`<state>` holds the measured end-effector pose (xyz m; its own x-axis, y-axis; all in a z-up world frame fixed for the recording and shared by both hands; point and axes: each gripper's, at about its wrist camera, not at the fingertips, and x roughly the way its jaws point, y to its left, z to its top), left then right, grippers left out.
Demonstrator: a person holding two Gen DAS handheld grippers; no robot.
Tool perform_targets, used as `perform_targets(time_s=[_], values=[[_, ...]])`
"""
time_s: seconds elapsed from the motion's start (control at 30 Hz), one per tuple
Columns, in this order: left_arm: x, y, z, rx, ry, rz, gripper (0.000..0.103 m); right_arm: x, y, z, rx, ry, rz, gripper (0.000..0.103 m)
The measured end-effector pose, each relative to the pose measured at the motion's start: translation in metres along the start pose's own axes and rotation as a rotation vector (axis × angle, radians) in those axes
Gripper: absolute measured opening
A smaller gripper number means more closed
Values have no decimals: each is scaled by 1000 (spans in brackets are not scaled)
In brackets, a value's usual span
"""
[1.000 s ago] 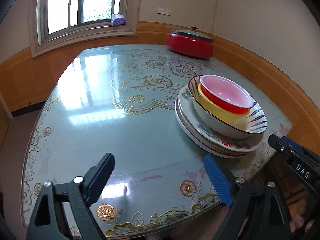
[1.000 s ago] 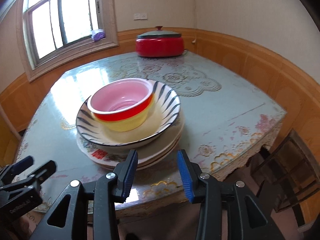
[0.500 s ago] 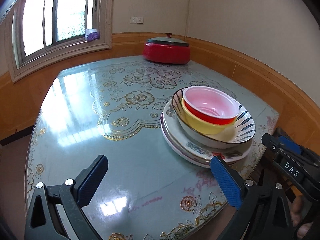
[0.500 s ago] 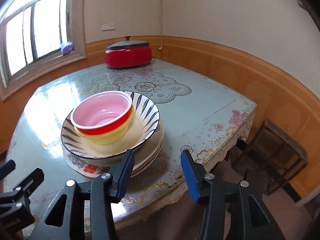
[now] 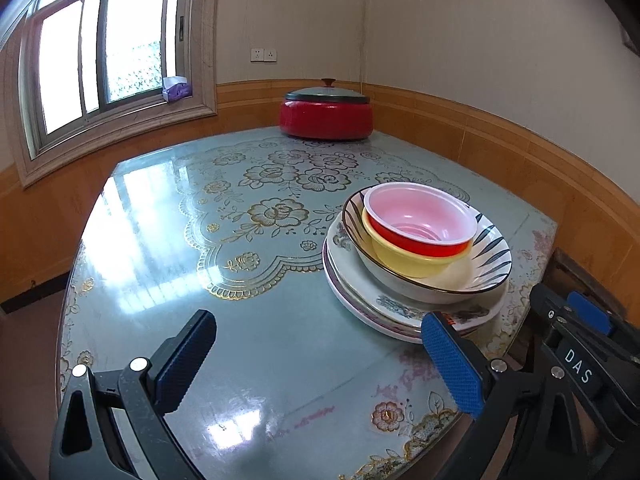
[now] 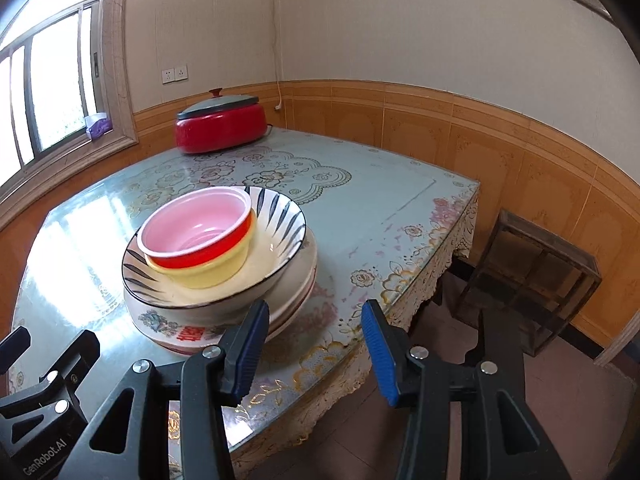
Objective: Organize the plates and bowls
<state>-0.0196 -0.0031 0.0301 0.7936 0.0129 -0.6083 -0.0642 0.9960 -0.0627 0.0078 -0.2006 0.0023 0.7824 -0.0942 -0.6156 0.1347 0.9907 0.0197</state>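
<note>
1. The table (image 5: 248, 332) carried one stack near its right edge, toward the front corner.
2. Floral plates (image 6: 296, 292) lay lowest, under a striped bowl (image 6: 280, 220).
3. A yellow bowl (image 6: 208, 272) held a red bowl (image 6: 200, 224).
4. The right hand-held gripper (image 6: 312, 344), jaws apart and empty, sat nearest, the stack just ahead-left.
5. The left hand-held gripper (image 5: 320, 356) gaped wider, the stack ahead-right.
</note>
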Motion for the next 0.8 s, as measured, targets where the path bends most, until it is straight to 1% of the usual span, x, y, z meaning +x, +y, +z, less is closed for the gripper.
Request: perform_targets(time_s=[0.2,0.5,0.8], values=[[-3,9,5,-33,-22,5,103,1,10,4,-11,-9,14,48],[3,9,5,-28,-7,13,103,3,20,4,-35,-7,22,48],[3,5,5,-12,-8,13,103,6,17,5,-26,2,26,48]])
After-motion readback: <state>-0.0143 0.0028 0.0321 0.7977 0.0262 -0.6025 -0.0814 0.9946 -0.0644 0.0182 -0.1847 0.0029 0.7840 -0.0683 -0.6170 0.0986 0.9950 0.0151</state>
